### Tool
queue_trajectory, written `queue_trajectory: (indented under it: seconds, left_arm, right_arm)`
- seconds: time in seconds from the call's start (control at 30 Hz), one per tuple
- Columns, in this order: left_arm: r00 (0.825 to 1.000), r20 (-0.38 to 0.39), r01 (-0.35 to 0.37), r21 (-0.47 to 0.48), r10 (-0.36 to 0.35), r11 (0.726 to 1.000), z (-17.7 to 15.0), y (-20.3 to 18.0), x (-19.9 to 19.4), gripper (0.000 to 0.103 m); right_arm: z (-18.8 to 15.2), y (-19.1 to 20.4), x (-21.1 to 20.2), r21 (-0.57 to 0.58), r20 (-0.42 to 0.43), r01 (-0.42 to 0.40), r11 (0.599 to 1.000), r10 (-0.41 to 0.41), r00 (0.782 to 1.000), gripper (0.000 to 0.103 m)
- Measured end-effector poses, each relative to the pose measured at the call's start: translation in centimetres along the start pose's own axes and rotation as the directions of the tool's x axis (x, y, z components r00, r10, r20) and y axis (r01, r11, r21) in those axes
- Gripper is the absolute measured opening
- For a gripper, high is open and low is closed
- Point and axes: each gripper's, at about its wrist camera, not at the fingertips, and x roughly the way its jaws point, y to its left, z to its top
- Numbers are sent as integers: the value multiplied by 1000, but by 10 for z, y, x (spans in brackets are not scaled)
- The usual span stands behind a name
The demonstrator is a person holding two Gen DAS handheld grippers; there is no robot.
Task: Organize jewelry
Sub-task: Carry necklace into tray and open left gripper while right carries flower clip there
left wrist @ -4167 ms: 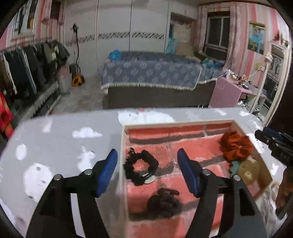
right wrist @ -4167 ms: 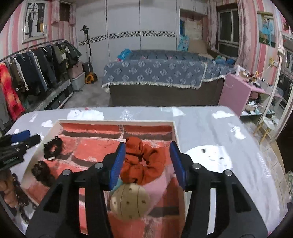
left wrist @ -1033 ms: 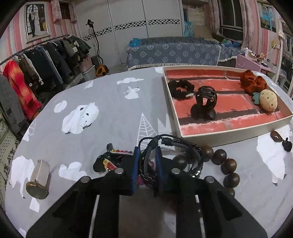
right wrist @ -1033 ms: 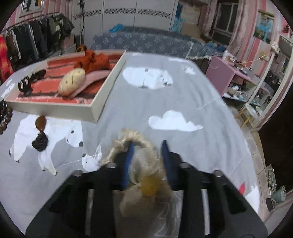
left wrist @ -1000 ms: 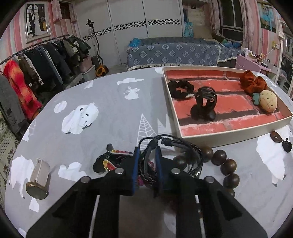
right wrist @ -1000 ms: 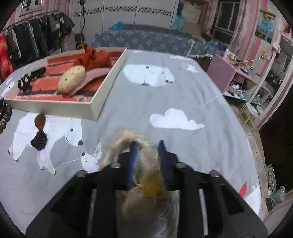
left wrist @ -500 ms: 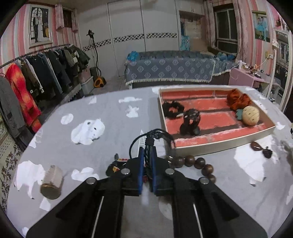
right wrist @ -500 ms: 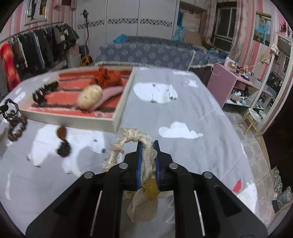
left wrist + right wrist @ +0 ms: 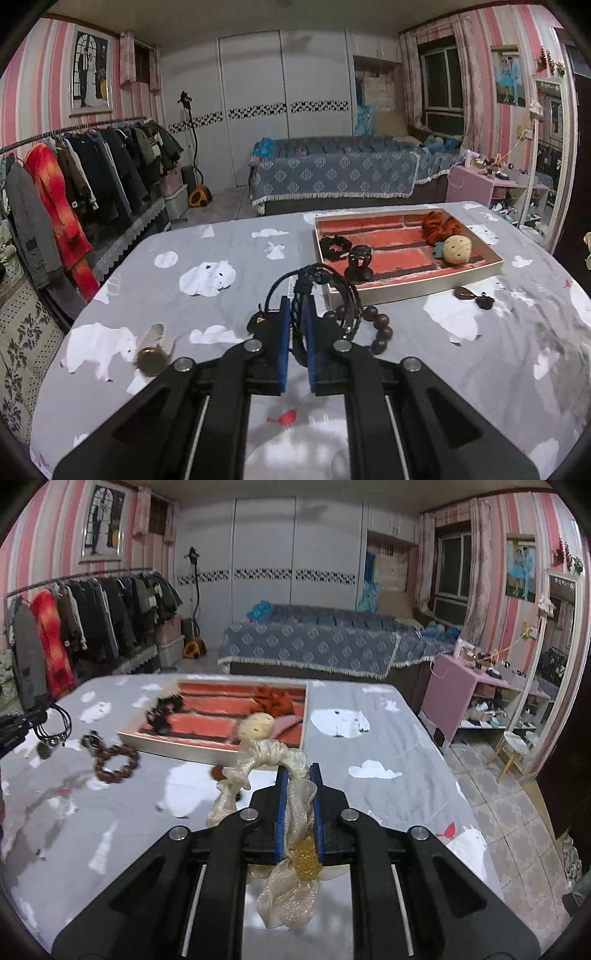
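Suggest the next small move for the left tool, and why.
Probably carry the black cord bracelet forward and right over the tray. The left tool is shut on it, lifted clear of the table, and the tray's red floor has bare space.

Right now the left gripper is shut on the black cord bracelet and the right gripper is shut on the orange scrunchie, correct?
Not quite. The right gripper is shut on the champagne scrunchie, as the right wrist view shows. The orange scrunchie lies in the tray. The left gripper does hold the black cord bracelet.
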Motion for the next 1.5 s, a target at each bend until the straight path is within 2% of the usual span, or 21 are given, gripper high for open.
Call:
queue_trajectory:
  seconds: [0.2, 0.47, 1.5]
  left_arm:
    - [1000, 16, 12, -1, -12, 1000, -14, 1, -29, 8]
    - [999, 32, 26, -4, -26, 1000, -24, -1, -53, 8]
    - [998, 32, 46, 10, -47, 999, -13, -9, -49, 8]
  right_arm:
    - [-15, 18, -31, 6, 14, -22, 1000, 22, 1000, 13]
    - [-23, 25, -49, 10, 25, -24, 1000, 24, 999, 13]
    - [-11, 23, -45, -3, 38, -35, 999, 35, 999, 13]
